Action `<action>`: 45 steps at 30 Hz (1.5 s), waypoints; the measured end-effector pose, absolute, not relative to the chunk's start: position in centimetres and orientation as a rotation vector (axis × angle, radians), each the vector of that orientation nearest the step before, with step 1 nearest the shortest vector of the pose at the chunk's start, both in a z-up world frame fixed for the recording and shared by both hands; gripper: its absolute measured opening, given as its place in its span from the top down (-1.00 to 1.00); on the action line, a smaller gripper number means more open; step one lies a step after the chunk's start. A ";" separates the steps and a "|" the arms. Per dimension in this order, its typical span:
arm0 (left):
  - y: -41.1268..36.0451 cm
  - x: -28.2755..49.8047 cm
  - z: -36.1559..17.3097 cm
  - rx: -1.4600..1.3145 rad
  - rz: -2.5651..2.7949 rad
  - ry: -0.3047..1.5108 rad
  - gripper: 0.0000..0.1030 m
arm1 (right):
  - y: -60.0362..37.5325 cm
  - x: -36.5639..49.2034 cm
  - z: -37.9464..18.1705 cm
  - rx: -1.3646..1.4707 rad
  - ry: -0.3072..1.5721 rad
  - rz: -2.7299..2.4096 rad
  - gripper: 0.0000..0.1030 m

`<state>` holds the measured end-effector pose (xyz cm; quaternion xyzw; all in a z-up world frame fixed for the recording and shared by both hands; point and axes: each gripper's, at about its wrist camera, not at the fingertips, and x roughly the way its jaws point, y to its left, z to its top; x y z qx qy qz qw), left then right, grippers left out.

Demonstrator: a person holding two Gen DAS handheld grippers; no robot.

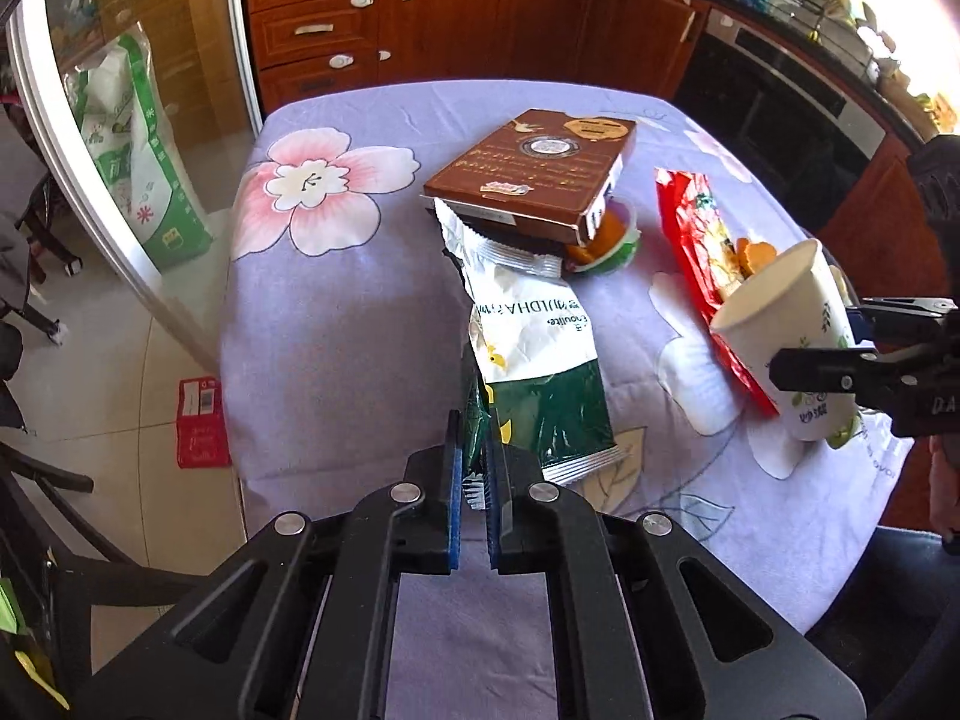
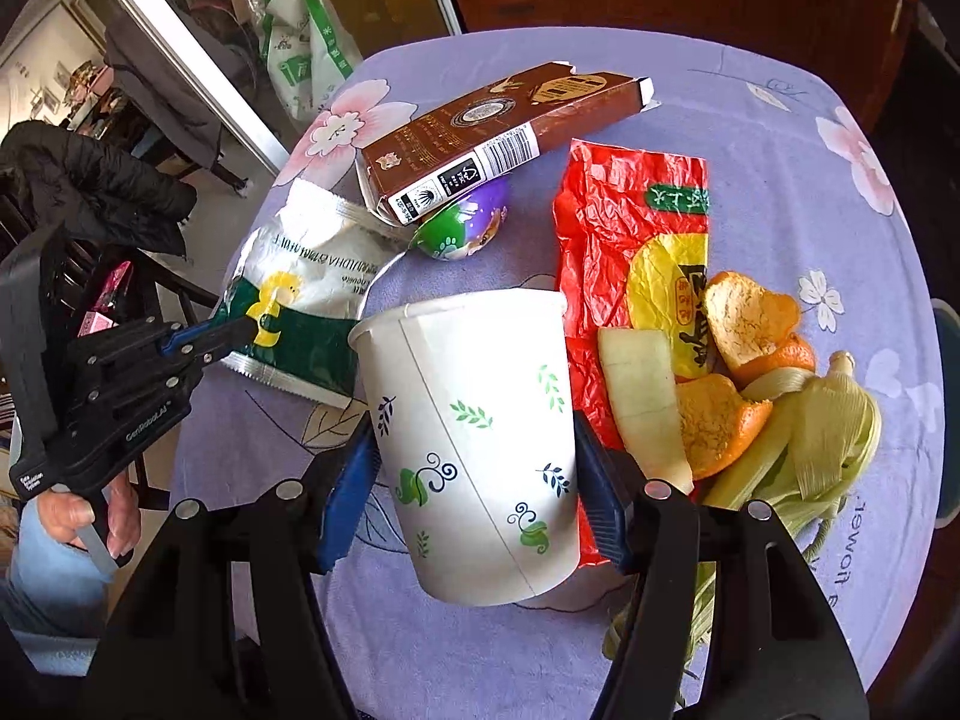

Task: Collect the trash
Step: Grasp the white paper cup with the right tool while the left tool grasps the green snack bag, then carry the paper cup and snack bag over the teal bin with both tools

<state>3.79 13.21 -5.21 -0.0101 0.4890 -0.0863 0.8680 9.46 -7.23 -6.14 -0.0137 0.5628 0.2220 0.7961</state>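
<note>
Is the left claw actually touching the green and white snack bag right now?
Touching. In the left wrist view the left claw has its blue pads pressed on the green end of the snack bag; no gap shows.

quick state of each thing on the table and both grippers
left gripper: shut on the wrapper's green end
wrapper: empty, crumpled, far end under the box
right gripper: holding the cup by its sides
cup: tilted, lifted
box: end flap open, propped on a jelly cup
jelly cup: on its side
red bag: flat, crinkled
orange peels: loose on the bag
</note>
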 end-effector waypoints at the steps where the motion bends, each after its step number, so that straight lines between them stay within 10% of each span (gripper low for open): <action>1: 13.0 3.3 -4.8 -0.024 -0.181 1.019 0.88 | -7.5 9.3 -5.9 -0.021 1.203 0.479 -0.15; 24: 5.2 1.5 5.1 0.048 -0.239 0.840 0.88 | -15.1 7.9 0.5 0.136 1.000 0.476 -0.15; 45: -17.9 11.2 6.3 0.205 -0.582 0.878 0.88 | -39.0 8.1 2.4 0.398 0.822 0.115 -0.15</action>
